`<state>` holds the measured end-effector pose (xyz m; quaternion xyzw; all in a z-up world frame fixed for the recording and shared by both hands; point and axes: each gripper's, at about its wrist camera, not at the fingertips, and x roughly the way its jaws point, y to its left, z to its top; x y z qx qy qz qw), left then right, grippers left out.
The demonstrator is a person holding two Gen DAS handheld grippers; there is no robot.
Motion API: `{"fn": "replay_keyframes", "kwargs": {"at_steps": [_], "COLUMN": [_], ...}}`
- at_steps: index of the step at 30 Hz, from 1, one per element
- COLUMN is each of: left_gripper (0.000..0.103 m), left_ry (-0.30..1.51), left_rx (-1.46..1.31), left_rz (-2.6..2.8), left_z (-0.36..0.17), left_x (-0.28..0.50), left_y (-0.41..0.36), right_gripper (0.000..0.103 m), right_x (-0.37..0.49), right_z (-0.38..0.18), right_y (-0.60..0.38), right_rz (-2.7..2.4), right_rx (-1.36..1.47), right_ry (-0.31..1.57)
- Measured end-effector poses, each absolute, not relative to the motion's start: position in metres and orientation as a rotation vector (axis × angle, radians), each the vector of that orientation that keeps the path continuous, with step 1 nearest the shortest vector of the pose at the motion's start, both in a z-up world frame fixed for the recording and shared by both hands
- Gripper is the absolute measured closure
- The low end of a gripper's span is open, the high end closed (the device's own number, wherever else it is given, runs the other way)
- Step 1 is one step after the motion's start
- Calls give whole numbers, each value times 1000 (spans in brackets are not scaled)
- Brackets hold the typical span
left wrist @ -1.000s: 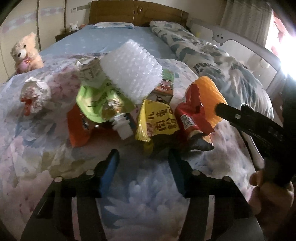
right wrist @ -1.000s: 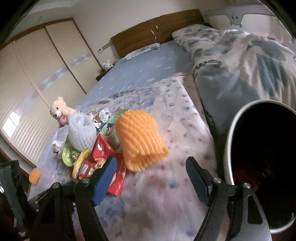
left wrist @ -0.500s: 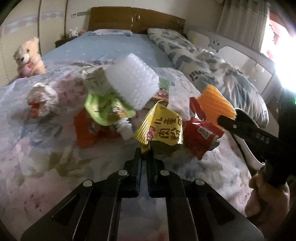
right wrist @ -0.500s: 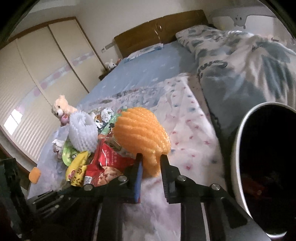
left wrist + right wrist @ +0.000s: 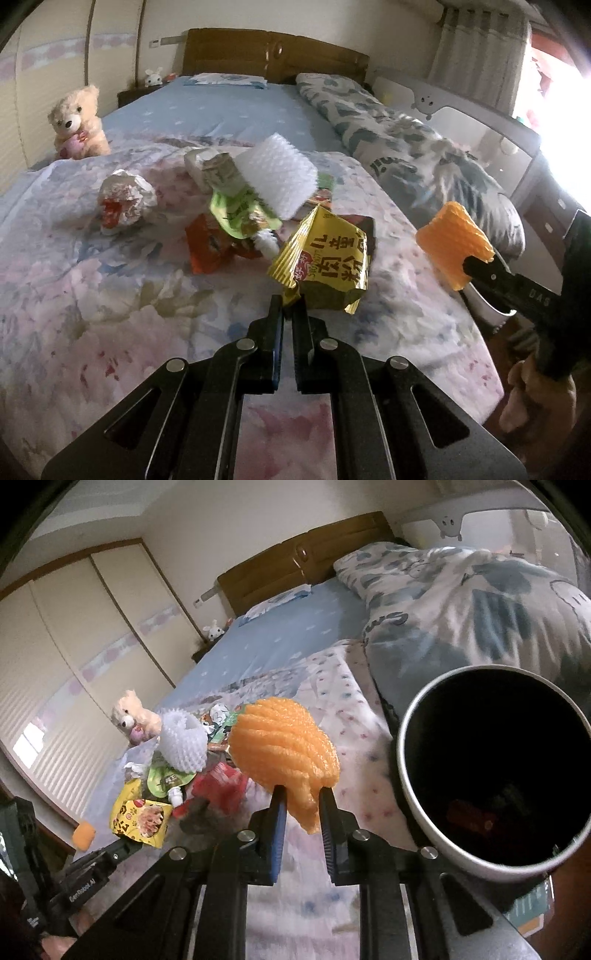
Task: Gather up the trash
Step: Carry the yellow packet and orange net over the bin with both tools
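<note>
My left gripper [image 5: 289,302] is shut on a corner of the yellow snack wrapper [image 5: 327,264], lifted off the floral bedspread [image 5: 110,295]. My right gripper [image 5: 300,794] is shut on the orange foam fruit net [image 5: 284,744], which hangs above the bed; the same foam net [image 5: 454,243] shows at the right in the left wrist view. The yellow wrapper [image 5: 142,818] appears low left in the right wrist view. On the bed lies a pile of trash: a white foam net [image 5: 279,179], a green pouch [image 5: 240,214], an orange wrapper [image 5: 207,251], a red wrapper [image 5: 218,788] and crumpled paper [image 5: 123,201].
A round bin [image 5: 495,771] with a dark inside and pale rim stands at the bed's right edge. A teddy bear [image 5: 75,123] sits at the far left. A patterned duvet [image 5: 417,162] lies along the right side, before a wooden headboard [image 5: 277,51]. A hand [image 5: 535,398] holds the right gripper.
Both grippers were open a second ago. The left one shut on the yellow wrapper and raised it; the right one shut on the orange foam net and carried it up, toward the bin.
</note>
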<state>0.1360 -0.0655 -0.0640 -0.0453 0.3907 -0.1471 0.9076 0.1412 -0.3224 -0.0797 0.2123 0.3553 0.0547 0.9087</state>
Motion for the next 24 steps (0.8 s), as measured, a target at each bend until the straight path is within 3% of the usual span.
{"fn": "replay_keyframes", "kwargs": {"at_steps": [24], "left_gripper": [99], "left_ry": [827], "left_rx": [1], "left_rz": [-511], "left_z": [-53], "left_x": [126], "left_y": [-174], "right_gripper": [86], "right_x": [78], "right_z": [-70], "right_y": [-378], "right_rz": [7], "right_rx": [491], "right_ry": [690]}}
